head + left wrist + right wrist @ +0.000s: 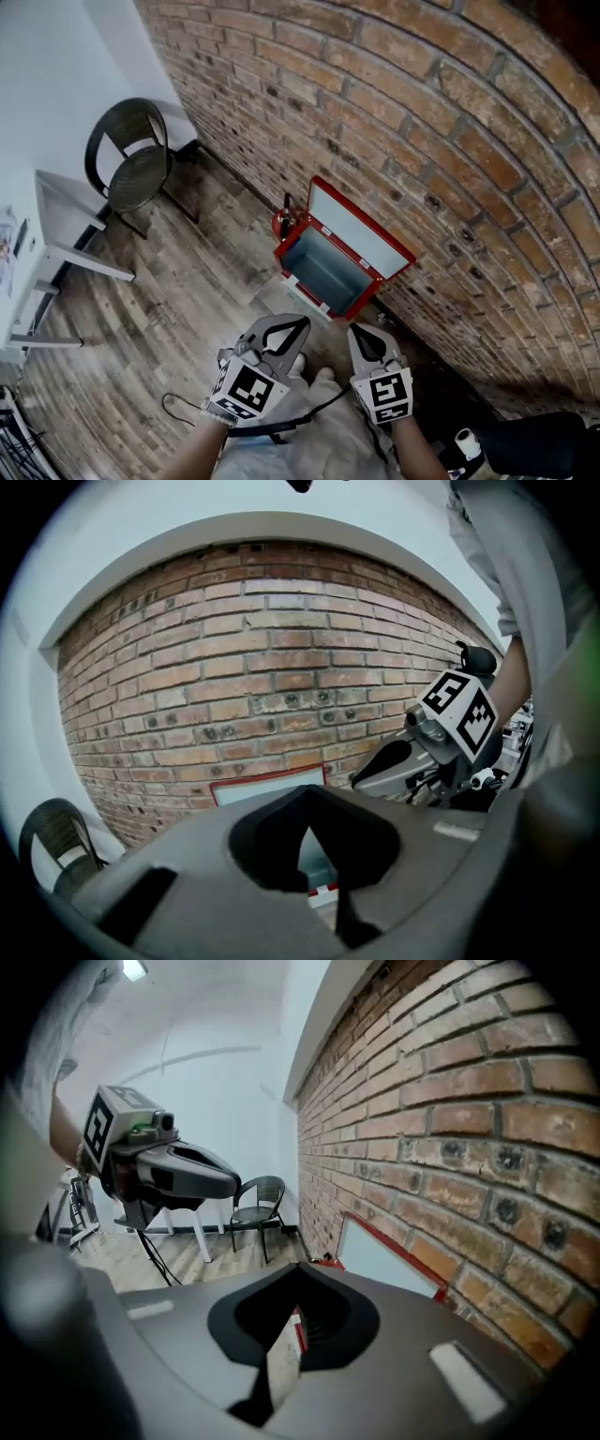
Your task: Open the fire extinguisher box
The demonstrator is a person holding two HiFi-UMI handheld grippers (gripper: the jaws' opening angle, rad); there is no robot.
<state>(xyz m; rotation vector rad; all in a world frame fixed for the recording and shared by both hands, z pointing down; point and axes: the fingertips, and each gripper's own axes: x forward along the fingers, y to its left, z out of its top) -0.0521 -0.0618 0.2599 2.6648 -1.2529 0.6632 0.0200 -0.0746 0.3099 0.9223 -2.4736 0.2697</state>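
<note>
The red fire extinguisher box (302, 242) stands on the wooden floor against the brick wall, its lid (361, 230) swung up and leaning on the bricks, its grey inside showing. A red extinguisher (281, 222) stands just behind it. My left gripper (289, 327) and right gripper (364, 336) hover side by side a short way in front of the box, both shut and holding nothing. The left gripper view looks over the left gripper (309, 799) at the lid (267, 787). In the right gripper view the lid (389, 1260) is right of the right gripper (302, 1274).
A dark round-backed chair (136, 169) and a white table (66, 234) stand at the left by the white wall. A black cable (178, 408) lies on the floor near my left arm. The brick wall (450, 141) runs along the right.
</note>
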